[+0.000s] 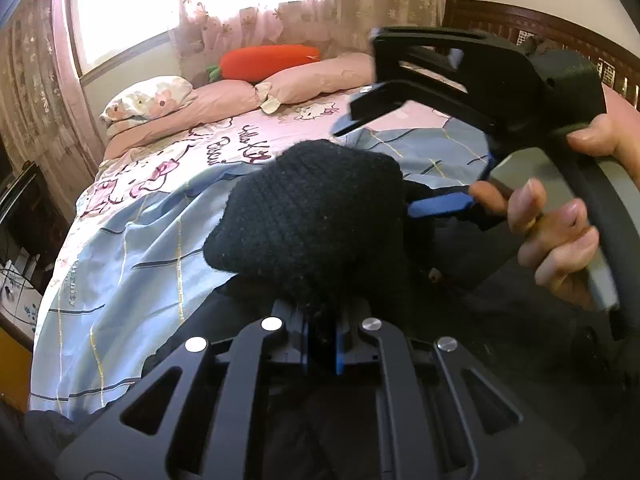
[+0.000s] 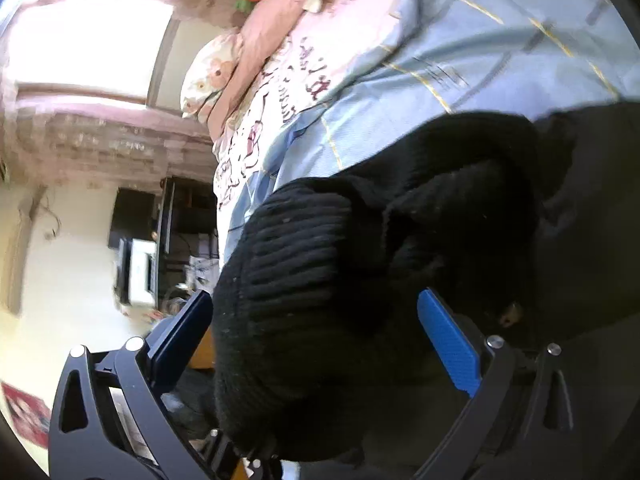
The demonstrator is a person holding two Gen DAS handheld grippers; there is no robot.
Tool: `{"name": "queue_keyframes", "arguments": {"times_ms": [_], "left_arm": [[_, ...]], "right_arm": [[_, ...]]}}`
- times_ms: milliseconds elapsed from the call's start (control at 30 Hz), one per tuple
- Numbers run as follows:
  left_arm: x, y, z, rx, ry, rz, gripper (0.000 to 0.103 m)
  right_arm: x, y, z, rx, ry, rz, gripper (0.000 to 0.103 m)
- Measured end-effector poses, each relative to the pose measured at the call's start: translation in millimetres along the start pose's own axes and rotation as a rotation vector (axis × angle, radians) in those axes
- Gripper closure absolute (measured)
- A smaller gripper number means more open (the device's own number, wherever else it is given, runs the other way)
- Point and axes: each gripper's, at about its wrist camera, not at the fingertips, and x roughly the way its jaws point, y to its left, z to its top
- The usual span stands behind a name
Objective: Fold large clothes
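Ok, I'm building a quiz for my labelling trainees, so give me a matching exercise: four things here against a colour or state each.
Things:
1 carrot plush
2 black knit garment
3 right gripper
4 quilt

Colour or state:
A pale blue check
B jaws open
C orange
D pinched by the left gripper

Pairs: 1-C, 2-D, 3-B, 4-A.

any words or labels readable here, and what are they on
"Hello Kitty": dark script on the pink bedsheet, only partly legible, its end behind the black knit garment.
A second script line below it starts with something like "Ri"; too unclear to read.
Small print along the blue checked quilt edge: too small.
Right wrist view: the same sheet script is blurred.
Nothing readable on either gripper.
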Motion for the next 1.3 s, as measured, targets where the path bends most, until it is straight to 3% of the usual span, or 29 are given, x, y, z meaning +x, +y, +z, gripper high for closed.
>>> {"name": "queue_keyframes", "arguments": {"times_ms": [33, 100, 133, 200, 267, 567, 600, 667, 700, 733, 867, 967, 1000, 1100, 1167, 1233, 1300], "left_arm": [[0, 0, 0, 0.006, 0.0, 0.003, 0.094], [1, 0, -1, 0.008, 0.002, 0.004, 0.094], [2, 0, -1, 0.006, 0.003, 0.003, 0.094], [2, 1, -1, 0.002, 0.004, 0.008, 0.094], [3, 3, -1, -0.004, 0.006, 0.011, 0.094], [-4, -6, -1, 0.006, 0.02, 0.0, 0.092], [-7, -6, 0, 0.001, 0.023, -0.006, 0.088], [-17, -5, 2, -0.039, 0.015, -0.034, 0.063], [-25, -4, 3, -0.059, -0.003, -0.037, 0.028], [-39, -5, 6, -0.064, -0.047, -0.034, 0.009], [-84, -28, 13, 0.031, -0.164, -0.021, 0.005], [-116, -37, 16, -0.024, -0.214, -0.101, 0.002], [-123, -39, 17, -0.04, -0.223, -0.106, 0.002], [-134, -50, 19, -0.055, -0.228, -0.089, 0.002], [-134, -58, 18, -0.046, -0.219, -0.057, 0.002], [-130, -60, 16, -0.052, -0.204, -0.022, 0.002], [-126, -55, 15, -0.07, -0.182, 0.005, 0.002]], "right_arm": [[1, 4, -1, -0.022, -0.01, -0.004, 0.001], [2, 8, -4, -0.036, -0.041, -0.005, 0.023], [4, 12, -6, -0.041, -0.051, -0.014, 0.055], [7, 13, -6, -0.063, -0.069, -0.039, 0.065], [6, 13, -9, -0.105, -0.086, -0.055, 0.081], [-46, 7, -44, -0.161, -0.222, -0.03, 0.088], [-57, 8, -52, -0.169, -0.237, -0.022, 0.088], [-75, 7, -65, -0.178, -0.27, -0.01, 0.088], [-86, 6, -74, -0.184, -0.293, -0.003, 0.088], [-97, 4, -82, -0.185, -0.31, -0.001, 0.088], [-135, -16, -121, -0.136, -0.354, 0.017, 0.09], [-154, -41, -155, -0.075, -0.388, 0.018, 0.098], [-158, -50, -166, -0.045, -0.4, 0.034, 0.103], [-170, -80, -204, 0.023, -0.429, 0.048, 0.103], [-168, -95, -221, 0.043, -0.407, 0.026, 0.103], [-162, -102, -232, 0.012, -0.367, -0.061, 0.102], [-159, -102, -231, -0.044, -0.35, -0.147, 0.093]]}}
